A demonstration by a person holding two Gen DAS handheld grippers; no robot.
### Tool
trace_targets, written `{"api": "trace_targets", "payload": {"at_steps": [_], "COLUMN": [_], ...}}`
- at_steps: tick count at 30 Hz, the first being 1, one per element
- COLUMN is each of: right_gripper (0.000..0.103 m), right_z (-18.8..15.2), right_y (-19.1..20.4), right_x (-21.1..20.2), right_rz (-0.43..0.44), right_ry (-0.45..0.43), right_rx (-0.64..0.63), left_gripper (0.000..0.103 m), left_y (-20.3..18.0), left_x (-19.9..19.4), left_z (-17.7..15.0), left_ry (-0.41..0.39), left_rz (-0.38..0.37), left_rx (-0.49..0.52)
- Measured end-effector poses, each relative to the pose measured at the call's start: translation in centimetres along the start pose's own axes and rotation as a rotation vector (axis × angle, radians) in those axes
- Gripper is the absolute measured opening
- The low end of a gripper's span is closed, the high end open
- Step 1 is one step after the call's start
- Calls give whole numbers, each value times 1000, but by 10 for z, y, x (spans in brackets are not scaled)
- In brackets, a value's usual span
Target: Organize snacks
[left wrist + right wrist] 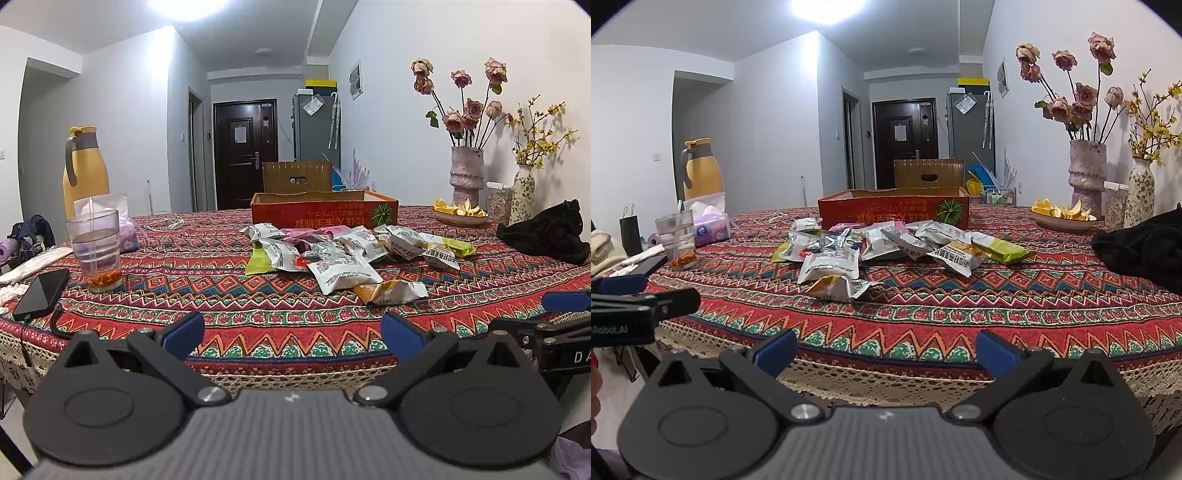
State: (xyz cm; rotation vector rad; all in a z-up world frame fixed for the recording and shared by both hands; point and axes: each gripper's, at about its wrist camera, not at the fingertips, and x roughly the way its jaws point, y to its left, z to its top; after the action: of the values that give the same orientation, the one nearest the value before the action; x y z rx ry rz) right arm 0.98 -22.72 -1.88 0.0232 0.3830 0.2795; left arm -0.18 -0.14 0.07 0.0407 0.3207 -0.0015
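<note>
Heaped ahead of both grippers, well apart from the fingertips: crinkled foil snack packets (pixel 343 254) (pixel 871 247) — white, lime, orange — on the zigzag-woven tablecloth (pixel 258 295) (pixel 960 295). Just beyond the heap, a shallow red cardboard box (pixel 325 212) (pixel 894 210) (open-topped, print upside down). Left gripper (pixel 291 334) level at the table's lace edge, blue pads spread wide, holding nothing. Right gripper (pixel 886 350) alongside, likewise released and bare. Farther left of both, a clear ribbed glass (pixel 96 251) (pixel 677 240) and yellow jug (pixel 85 170) (pixel 701 168).
</note>
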Motion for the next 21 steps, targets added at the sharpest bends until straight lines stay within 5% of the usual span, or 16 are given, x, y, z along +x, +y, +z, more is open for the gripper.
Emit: {"api": "trace_targets", "payload": {"at_steps": [21], "right_gripper": [103], "right_z": [0], "right_y": [-1], "right_x": [2], "right_rz": [0], "right_ry": [8], "right_rx": [1], "left_gripper": [103], "left_y": [1], "left_x": [1], "left_z": [0], "left_ry": [4], "left_rz": [4], "left_rx": [-1]}}
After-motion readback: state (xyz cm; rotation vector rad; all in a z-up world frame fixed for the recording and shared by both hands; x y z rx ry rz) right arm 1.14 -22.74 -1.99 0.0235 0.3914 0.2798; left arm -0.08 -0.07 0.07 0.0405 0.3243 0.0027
